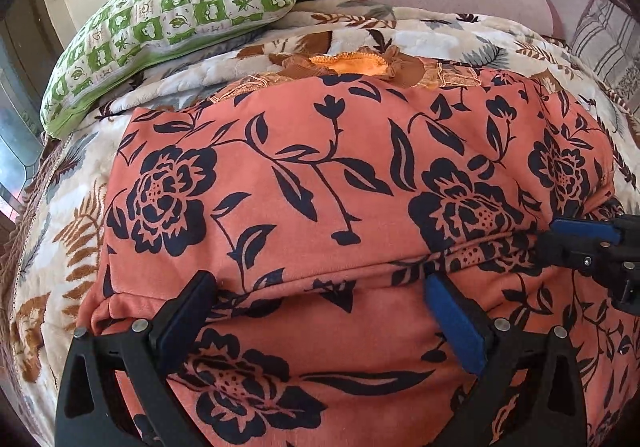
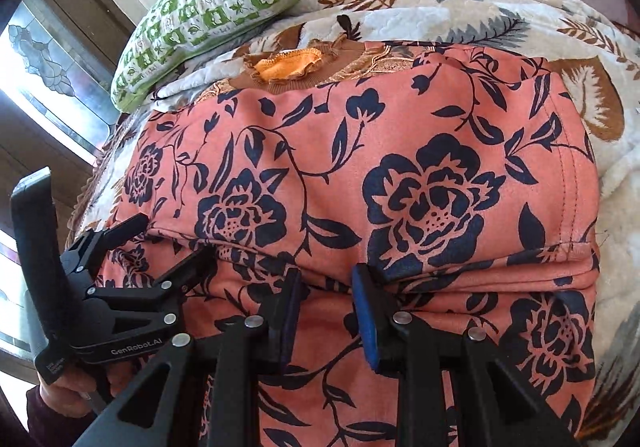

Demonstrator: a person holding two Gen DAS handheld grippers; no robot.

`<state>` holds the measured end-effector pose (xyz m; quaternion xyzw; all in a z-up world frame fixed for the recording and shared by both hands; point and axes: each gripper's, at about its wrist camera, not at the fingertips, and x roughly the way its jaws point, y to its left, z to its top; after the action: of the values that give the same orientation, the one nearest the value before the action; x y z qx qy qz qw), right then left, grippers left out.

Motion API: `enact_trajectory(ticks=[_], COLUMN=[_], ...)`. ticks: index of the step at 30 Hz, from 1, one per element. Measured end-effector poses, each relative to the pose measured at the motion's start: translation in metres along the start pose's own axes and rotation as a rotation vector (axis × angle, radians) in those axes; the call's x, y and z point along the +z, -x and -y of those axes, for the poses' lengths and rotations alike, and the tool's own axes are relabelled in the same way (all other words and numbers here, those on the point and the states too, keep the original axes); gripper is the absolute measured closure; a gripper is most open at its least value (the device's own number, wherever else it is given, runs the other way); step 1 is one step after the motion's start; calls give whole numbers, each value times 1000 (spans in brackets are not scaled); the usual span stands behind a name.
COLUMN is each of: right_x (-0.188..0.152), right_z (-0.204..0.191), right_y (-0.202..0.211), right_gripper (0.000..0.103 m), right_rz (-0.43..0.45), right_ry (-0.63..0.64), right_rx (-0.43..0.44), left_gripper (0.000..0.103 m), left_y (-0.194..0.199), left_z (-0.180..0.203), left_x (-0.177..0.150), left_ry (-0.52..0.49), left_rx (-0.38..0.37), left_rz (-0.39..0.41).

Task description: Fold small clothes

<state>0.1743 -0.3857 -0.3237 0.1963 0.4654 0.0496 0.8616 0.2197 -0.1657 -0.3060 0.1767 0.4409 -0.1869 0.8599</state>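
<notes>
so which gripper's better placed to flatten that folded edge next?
Probably left gripper: open, its fingers straddle the coral floral garment's fold edge near the middle. Right gripper is narrower, toward the right end.

A home bedroom: leaf-patterned blanket (image 1: 420, 35) and green checked pillow (image 1: 168, 31).
</notes>
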Motion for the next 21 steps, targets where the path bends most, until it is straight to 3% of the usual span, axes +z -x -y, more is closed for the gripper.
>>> enact_trajectory(ticks=[7, 14, 21], right_x=[-9, -34, -91], right_z=[4, 19, -2], right_y=[24, 29, 46], right_gripper=[72, 53, 41], right_rz=[50, 26, 119], right_ry=[2, -62, 48], right_rx=[21, -1, -90], left_gripper=[0, 0, 0], left_y=[43, 40, 64], left_z=[-20, -50, -57], left_x=[-22, -69, -114], left_ry=[34, 153, 146], left_rx=[2, 33, 22], left_rz=[89, -57, -34])
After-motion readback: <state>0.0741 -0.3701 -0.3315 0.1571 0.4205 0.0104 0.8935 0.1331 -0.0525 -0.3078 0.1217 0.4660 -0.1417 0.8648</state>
